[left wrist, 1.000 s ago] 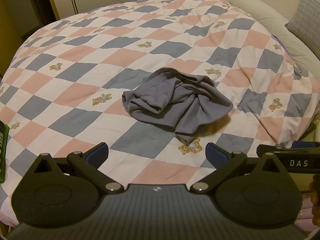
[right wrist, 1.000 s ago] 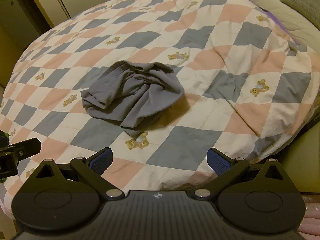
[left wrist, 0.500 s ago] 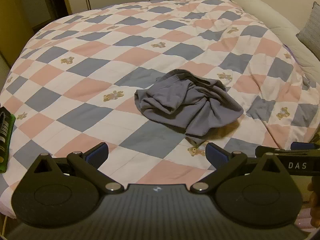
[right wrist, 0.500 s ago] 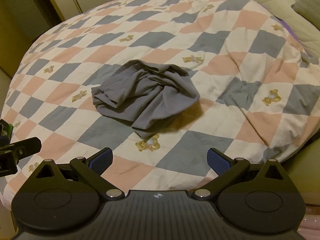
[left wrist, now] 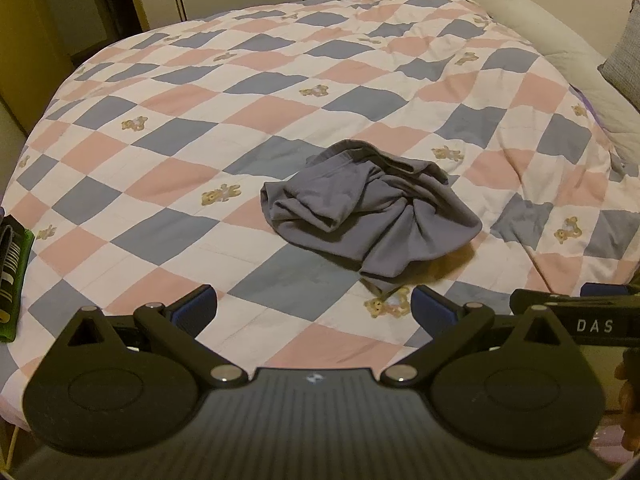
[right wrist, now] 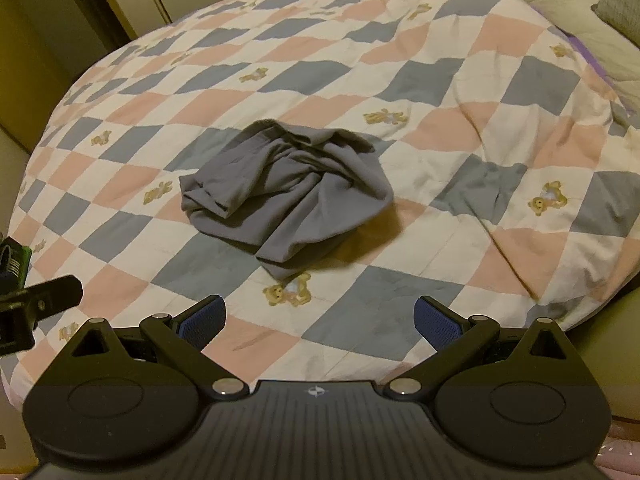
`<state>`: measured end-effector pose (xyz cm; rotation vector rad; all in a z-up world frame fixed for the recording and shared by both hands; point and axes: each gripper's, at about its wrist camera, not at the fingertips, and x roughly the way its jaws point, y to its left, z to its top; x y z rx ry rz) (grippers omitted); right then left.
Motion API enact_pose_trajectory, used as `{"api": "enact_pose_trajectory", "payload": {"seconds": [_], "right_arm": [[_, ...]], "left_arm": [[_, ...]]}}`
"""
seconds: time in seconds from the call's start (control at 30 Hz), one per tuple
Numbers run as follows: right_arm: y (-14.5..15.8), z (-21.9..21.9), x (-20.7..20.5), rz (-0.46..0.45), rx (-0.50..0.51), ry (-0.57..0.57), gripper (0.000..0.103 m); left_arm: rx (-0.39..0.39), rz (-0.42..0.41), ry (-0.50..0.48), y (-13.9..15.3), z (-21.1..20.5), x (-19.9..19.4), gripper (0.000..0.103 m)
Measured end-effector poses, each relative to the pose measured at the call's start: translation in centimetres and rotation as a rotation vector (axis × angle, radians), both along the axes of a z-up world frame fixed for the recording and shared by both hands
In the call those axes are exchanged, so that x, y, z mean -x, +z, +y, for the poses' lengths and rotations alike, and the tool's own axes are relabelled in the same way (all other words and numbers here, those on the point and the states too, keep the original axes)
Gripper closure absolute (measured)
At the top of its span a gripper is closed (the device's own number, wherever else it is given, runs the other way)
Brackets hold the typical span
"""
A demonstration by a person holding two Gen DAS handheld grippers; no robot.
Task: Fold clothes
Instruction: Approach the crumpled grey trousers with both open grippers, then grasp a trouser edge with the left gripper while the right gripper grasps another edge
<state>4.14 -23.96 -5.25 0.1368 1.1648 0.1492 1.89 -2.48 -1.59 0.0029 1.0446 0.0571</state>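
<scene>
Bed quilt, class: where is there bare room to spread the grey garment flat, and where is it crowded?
The quilt is bare left of and beyond the crumpled grey garment, up to the far edge. Right of it, bare quilt runs to the pillows. Crowded only at the near-left edge, by the green packet. Both grippers, left gripper and right gripper, hover open.

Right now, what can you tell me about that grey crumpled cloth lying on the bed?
The crumpled grey fabric garment lies in a loose heap near the middle of the pink, grey and white checked quilt with little bears. It looks soft and thin, bunched into many folds, with a thicker hemmed edge along its far side and a flap pointing toward the cameras. Only the quilt touches it; the open left claw and open right claw are apart from it.
</scene>
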Motion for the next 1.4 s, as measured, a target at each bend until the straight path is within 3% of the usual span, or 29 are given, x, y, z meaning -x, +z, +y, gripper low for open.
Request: {"api": "enact_pose_trajectory", "payload": {"seconds": [0.47, 0.87, 1.1, 1.27, 1.4], "right_arm": [[-0.1, -2.7, -2.0, -0.056, -0.002, 0.076, 0.000], [-2.3, -2.9, -3.2, 0.004, 0.024, 0.169, 0.000], [-3.2, -2.2, -4.7, -0.005, 0.017, 0.165, 0.000], [-2.9, -1.9, -6.2, -0.116, 0.009, 0.153, 0.000], [-3.6, -2.0, -8.5, -0.141, -0.020, 0.090, 0.000]], "left_arm": [[0.019, 0.004, 0.112, -0.8, -2.1, 0.0, 0.001], [0.051, 0.036, 0.200, -3.1, -0.7, 1.2, 0.001], [0.053, 0.054, 0.166, -4.3, 0.3, -1.9, 0.001], [0.102, 0.076, 0.095, -5.9, 1.1, -6.7, 0.001], [0.130, 0.117, 0.050, -7.7, 2.0, -10.6, 0.002]]}}
